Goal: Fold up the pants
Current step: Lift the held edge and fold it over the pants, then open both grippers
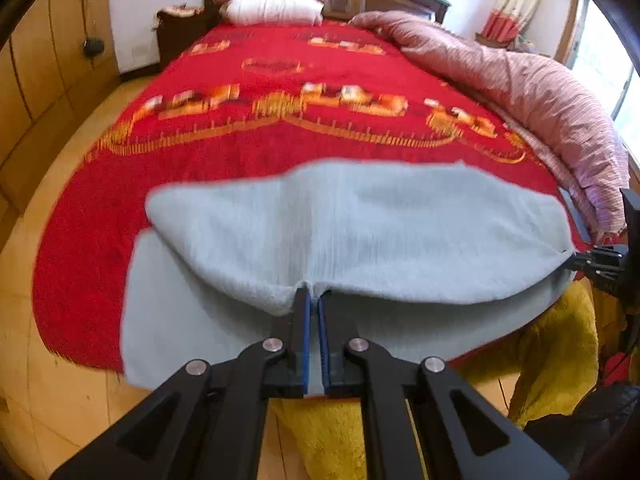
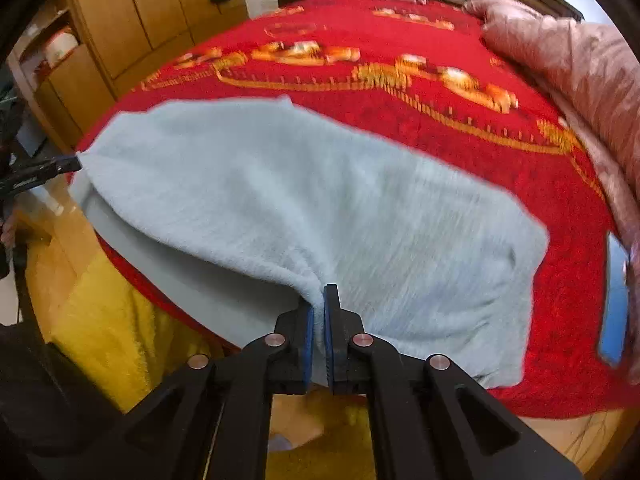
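Now the left tool (image 1: 314, 296) is clamped on the pale grey fleece pants (image 1: 360, 220); the right tool (image 2: 319, 300) grips their edge too, above the red patterned bed blanket (image 1: 240, 148).

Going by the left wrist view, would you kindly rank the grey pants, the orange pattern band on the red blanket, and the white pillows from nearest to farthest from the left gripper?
1. Grey pants: clamped in the left gripper, directly ahead.
2. Orange pattern band: across the red blanket's middle.
3. White pillows: at the headboard, far end.
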Demonstrator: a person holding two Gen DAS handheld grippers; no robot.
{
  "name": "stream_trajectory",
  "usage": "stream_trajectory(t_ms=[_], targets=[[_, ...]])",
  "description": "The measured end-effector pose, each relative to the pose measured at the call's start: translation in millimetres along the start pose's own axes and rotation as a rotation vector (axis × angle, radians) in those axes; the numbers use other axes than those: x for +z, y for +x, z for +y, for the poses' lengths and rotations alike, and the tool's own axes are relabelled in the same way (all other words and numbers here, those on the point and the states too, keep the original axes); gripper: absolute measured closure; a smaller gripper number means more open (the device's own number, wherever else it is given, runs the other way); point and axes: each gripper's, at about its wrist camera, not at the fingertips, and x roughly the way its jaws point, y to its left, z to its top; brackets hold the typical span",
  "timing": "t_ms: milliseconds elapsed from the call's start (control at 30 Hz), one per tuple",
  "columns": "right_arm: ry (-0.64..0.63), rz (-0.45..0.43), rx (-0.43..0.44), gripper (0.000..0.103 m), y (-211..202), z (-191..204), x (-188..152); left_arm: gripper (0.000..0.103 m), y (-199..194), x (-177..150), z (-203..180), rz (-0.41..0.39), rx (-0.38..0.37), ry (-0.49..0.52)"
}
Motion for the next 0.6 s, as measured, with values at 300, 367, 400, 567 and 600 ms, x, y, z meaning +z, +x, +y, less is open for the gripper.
stream_trajectory(t_ms=[300,367,400,567,600], targets=[[0.185,-0.012,0.031,0.084,22,-14,-27,0.083,29,-32,6,0.097,-0.037,-0.166],[0.229,-0.014,0.048,0.078,18,-16,-32,0.077,25,-35,7,0.091,-0.060,-0.197],[0.245,-0.011,0.051,0.076,16,-16,-35,0.076,22,-35,7,0.087,-0.072,-0.209],[0.340,-0.005,0.084,0.067,0,-23,-44,0.062,8,-30,3,0.046,-0.144,-0.266],[0.369,-0.004,0.089,0.065,-3,-27,-46,0.061,7,-28,3,0.041,-0.159,-0.276]])
